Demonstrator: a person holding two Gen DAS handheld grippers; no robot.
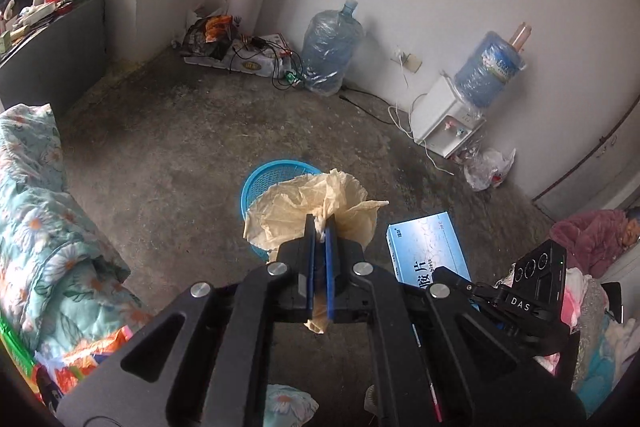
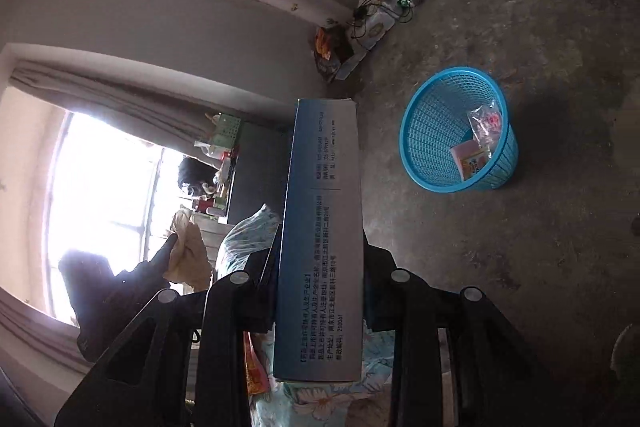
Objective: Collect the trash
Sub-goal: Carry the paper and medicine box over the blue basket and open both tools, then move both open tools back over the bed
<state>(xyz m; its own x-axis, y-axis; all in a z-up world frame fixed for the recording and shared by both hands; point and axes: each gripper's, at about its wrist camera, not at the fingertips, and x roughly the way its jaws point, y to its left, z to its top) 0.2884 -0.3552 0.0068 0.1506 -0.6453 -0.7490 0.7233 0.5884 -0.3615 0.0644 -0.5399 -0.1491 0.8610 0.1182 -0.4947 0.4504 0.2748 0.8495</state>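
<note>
My left gripper is shut on a crumpled beige paper wad, held over the near side of a blue mesh basket on the concrete floor. The wad hides most of the basket in the left wrist view. My right gripper is shut on a long blue-and-grey medicine box, gripped across its narrow sides. That box shows beside the wad in the left wrist view. In the right wrist view the basket lies ahead to the right and holds a clear wrapper and a pink packet.
Against the wall stand a large water bottle, a white water dispenser with cables, and a pile of bags and boxes. A floral quilt lies at the left, clothes at the right. A plastic bag sits by the dispenser.
</note>
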